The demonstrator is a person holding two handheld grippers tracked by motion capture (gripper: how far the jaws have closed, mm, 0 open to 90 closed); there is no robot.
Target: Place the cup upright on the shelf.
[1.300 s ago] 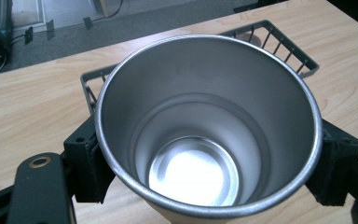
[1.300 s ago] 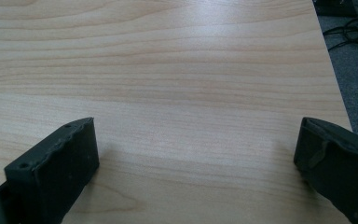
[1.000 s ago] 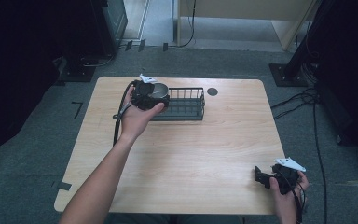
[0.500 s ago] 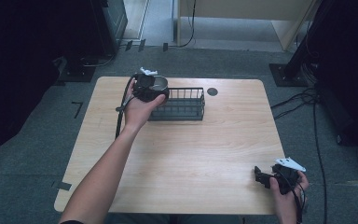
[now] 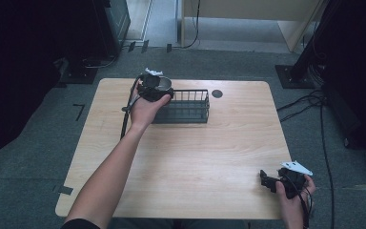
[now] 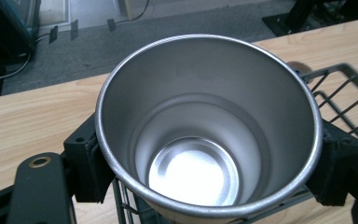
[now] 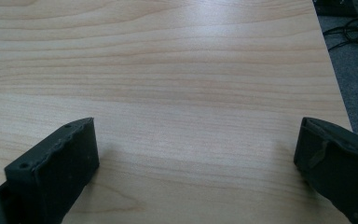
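Wooden table; dark disc, perhaps a grommet.

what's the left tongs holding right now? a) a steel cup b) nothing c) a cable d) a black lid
a: in the left gripper view the left tongs have a jaw pressed on each side of a steel cup, held over the end of the wire basket.

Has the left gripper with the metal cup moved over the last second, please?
Yes. The left gripper, shut on the metal cup, has drifted slightly toward the table's far edge, judged against the wire basket.
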